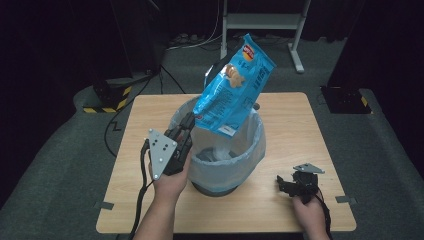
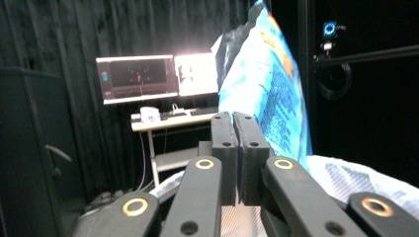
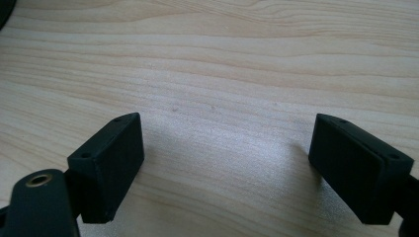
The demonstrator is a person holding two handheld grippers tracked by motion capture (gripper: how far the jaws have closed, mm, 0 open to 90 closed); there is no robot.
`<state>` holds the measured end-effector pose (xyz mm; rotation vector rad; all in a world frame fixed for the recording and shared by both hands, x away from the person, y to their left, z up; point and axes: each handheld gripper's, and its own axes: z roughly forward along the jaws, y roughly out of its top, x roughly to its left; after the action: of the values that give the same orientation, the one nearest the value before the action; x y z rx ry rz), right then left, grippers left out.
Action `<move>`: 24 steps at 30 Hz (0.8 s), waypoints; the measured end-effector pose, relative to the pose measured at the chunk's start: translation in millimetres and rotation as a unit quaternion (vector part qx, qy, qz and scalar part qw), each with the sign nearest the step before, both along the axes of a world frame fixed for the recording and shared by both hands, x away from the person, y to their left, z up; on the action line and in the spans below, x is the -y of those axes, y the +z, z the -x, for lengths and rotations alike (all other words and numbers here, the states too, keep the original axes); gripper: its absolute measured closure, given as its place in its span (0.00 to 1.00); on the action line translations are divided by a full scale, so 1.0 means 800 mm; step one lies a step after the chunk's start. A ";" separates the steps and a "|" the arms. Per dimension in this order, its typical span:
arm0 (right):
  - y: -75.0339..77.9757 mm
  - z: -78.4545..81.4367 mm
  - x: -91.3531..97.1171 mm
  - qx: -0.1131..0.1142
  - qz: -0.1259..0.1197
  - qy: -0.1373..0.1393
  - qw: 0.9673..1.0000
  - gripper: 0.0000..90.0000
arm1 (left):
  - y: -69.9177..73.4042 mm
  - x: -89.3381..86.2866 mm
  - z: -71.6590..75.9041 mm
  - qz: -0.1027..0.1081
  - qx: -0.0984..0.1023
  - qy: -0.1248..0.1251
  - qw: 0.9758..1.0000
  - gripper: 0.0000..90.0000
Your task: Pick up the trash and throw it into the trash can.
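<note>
A blue chip bag (image 1: 234, 90) hangs tilted over a grey bin lined with a pale plastic bag (image 1: 256, 145) at the middle of the wooden table (image 1: 145, 130). My left gripper (image 1: 189, 121) is at the bin's left rim, shut on the bag's lower corner. In the left gripper view the jaws (image 2: 234, 121) are pressed together, with the chip bag (image 2: 269, 84) rising just behind and right of them and the liner (image 2: 356, 182) below. My right gripper (image 1: 286, 184) rests low near the table's front right. It stands open (image 3: 227, 148) over bare wood with nothing between its fingers.
A white metal stand (image 1: 262, 22) and cables lie on the floor behind the table. Black bases with yellow stripes (image 1: 107, 97) flank the far corners. A desk with lit monitors (image 2: 158, 76) shows in the left gripper view.
</note>
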<state>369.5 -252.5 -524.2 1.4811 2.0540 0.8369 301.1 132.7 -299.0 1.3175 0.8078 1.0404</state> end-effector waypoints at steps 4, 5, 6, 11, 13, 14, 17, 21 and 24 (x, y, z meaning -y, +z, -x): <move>0.000 0.000 0.000 0.000 0.000 0.000 1.000 0.15 | -0.001 -0.003 -0.003 -0.005 -0.021 -0.003 1.000 0.90; 0.000 0.000 0.000 0.000 0.000 0.000 1.000 0.15 | -0.001 -0.003 -0.003 -0.005 -0.021 -0.003 1.000 0.87; 0.000 0.000 0.000 0.000 0.000 0.001 1.000 0.15 | -0.002 -0.004 -0.003 -0.007 -0.026 -0.008 1.000 0.82; 0.000 0.000 0.000 0.000 0.000 0.003 1.000 0.15 | -0.001 -0.004 -0.004 -0.007 -0.030 -0.003 1.000 0.58; 0.000 0.000 0.000 0.000 -0.001 0.002 1.000 0.15 | -0.001 -0.003 -0.003 -0.014 -0.028 -0.007 0.999 0.56; 0.000 0.000 0.000 0.000 0.000 0.003 1.000 0.15 | -0.001 -0.002 -0.002 -0.018 -0.027 -0.004 0.999 0.57; 0.000 0.000 -0.001 -0.001 -0.001 0.001 1.000 0.15 | -0.001 -0.003 -0.002 -0.017 -0.027 -0.004 0.999 0.55; 0.000 0.000 -0.001 0.000 -0.001 0.002 1.000 0.15 | 0.000 -0.008 0.000 -0.011 -0.026 -0.006 1.000 0.55; 0.000 0.000 0.000 0.000 0.000 0.002 1.000 0.15 | 0.000 -0.011 0.001 -0.008 -0.026 -0.008 1.000 0.54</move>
<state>369.3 -252.2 -524.2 1.4778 2.0581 0.8393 300.6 141.9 -299.4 1.3672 0.8291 1.0053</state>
